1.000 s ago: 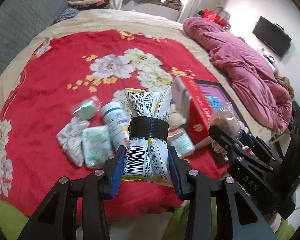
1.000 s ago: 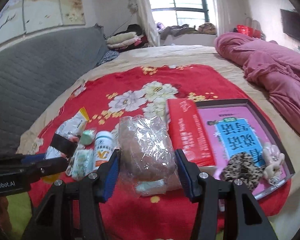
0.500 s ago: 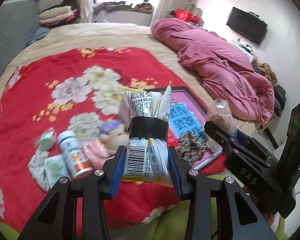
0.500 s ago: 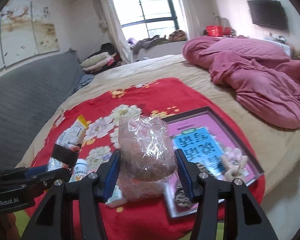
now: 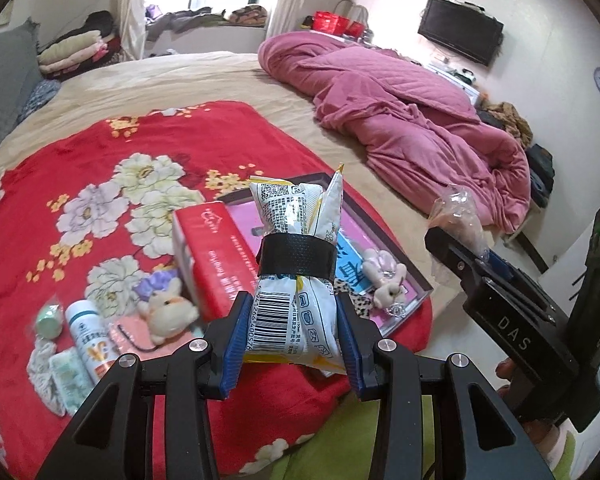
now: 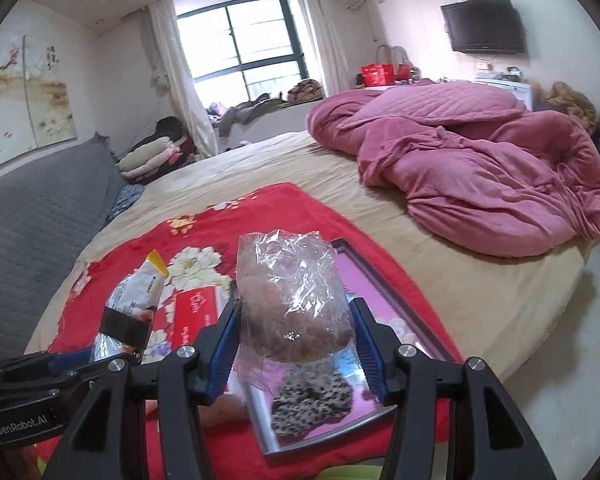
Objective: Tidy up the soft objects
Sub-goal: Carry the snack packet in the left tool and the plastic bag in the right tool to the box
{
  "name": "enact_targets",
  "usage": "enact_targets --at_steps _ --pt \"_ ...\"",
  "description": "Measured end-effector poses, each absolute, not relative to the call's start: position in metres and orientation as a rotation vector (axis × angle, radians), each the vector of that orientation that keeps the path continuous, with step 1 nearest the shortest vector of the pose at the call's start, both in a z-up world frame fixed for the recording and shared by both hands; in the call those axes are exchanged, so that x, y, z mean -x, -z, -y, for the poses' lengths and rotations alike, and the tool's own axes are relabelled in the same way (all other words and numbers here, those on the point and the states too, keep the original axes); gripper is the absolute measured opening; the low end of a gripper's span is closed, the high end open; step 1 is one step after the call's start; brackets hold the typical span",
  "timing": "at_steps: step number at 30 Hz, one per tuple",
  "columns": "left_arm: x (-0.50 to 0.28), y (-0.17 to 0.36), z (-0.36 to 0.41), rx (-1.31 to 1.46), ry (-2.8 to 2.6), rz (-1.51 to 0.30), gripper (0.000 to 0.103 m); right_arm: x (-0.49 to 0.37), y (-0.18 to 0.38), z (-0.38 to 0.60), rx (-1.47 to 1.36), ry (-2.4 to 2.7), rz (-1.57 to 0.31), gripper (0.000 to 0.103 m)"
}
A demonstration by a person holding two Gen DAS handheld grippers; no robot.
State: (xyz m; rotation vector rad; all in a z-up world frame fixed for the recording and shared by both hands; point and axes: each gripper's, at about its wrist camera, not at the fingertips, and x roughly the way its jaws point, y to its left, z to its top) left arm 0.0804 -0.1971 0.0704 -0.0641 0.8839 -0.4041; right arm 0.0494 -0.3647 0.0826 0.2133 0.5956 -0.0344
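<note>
soft packet (image 5: 296,280), white with a black band, stands upright pinched in the left gripper (image 5: 294,332) above the red flowered blanket (image 5: 100,184). the right gripper (image 6: 296,344) clamps a clear-wrapped brown bundle (image 6: 294,300) over the framed tray (image 6: 396,300), where a leopard scrunchie (image 6: 312,404) lies.

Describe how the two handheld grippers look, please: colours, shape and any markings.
Both are matte black plastic. The left gripper and right gripper each have two angular forked arms with silver screws, ending in jaws lined with ribbed blue pads. Seen from the side, the right one carries white letters "DAS" and a green light; the left one reads "GenRobot.AI".
</note>
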Motion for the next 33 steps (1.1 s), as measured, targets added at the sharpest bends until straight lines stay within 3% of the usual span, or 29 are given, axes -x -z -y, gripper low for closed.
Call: enact_targets --at_steps 33 --pt "-0.132 0.021 0.299 -0.046 0.505 -1.074 0.043 -0.073 -0.036 0.452 -0.302 0.212 -0.69 0.054"
